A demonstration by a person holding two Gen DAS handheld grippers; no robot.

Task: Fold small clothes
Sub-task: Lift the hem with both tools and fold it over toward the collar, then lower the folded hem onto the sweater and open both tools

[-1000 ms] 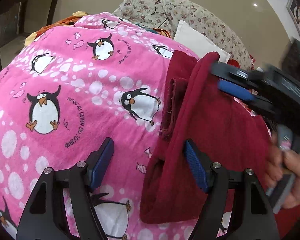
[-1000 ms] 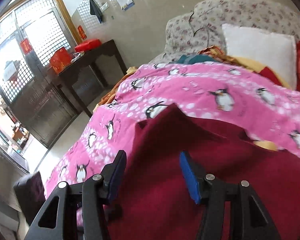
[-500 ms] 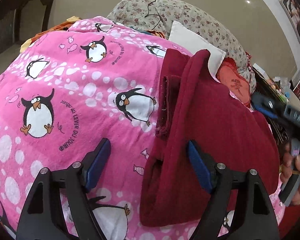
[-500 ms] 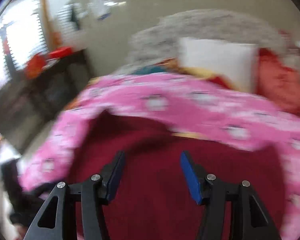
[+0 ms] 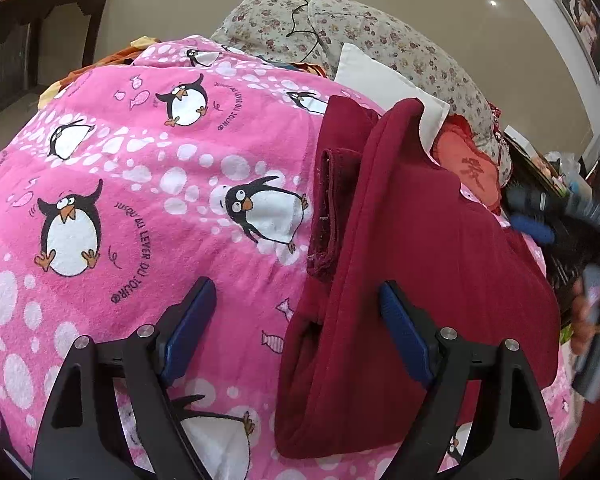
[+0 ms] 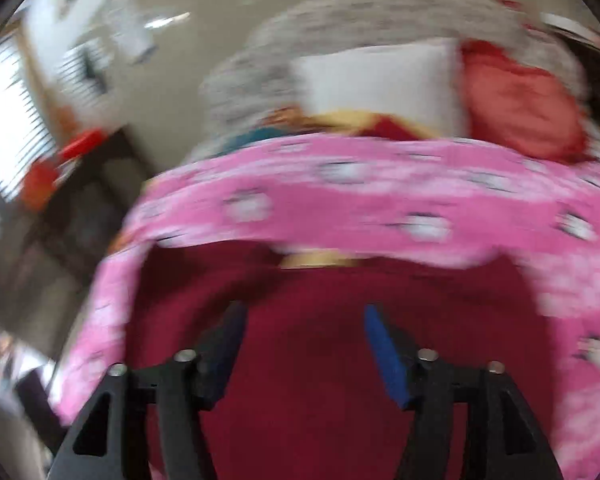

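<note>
Folded dark red fleece garment [image 5: 440,280] lies on the pink penguin-print blanket [image 5: 140,200], beneath spread, empty left tongs [image 5: 296,316]; right tongs [image 6: 302,344], just widened, appear empty through blur. Further folds seemingly remain.

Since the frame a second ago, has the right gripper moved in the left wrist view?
Yes. The right gripper has pulled back from the top fold of the maroon garment toward the right edge, past the red cushion. Its fingers have just been opening, nothing between them.
</note>
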